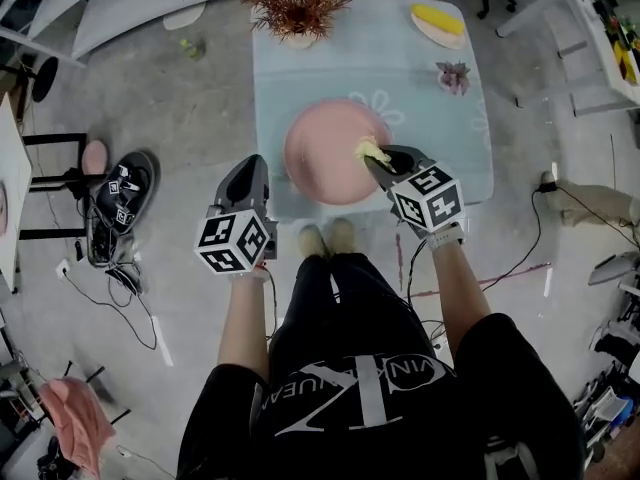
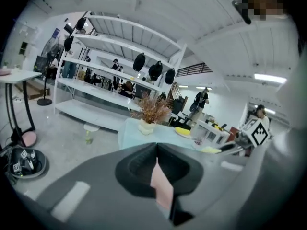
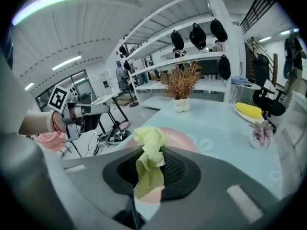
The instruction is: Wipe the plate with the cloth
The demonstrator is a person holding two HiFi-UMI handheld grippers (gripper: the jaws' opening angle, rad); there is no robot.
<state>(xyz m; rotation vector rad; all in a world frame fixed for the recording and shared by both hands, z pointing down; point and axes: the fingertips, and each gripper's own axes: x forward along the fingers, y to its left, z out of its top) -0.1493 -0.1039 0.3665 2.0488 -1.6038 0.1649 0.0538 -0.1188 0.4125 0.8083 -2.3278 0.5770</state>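
Head view: the right gripper (image 1: 378,160) covers the near right rim of the pink plate (image 1: 320,153). The cloth (image 1: 370,150) shows only as a yellow tuft at the jaw tips; the rest is hidden between them. Dried plant (image 1: 298,3) cut off by the top edge. Yellow item (image 1: 436,16) on the far dish (image 1: 450,38): kind not discernible.

Left gripper view: the body of the left gripper (image 2: 156,147) blocks most of the table (image 2: 130,131). The pink plate is visible only as a sliver behind the closed tips. Figures (image 2: 115,66) by the shelving (image 2: 86,110) too small to describe.
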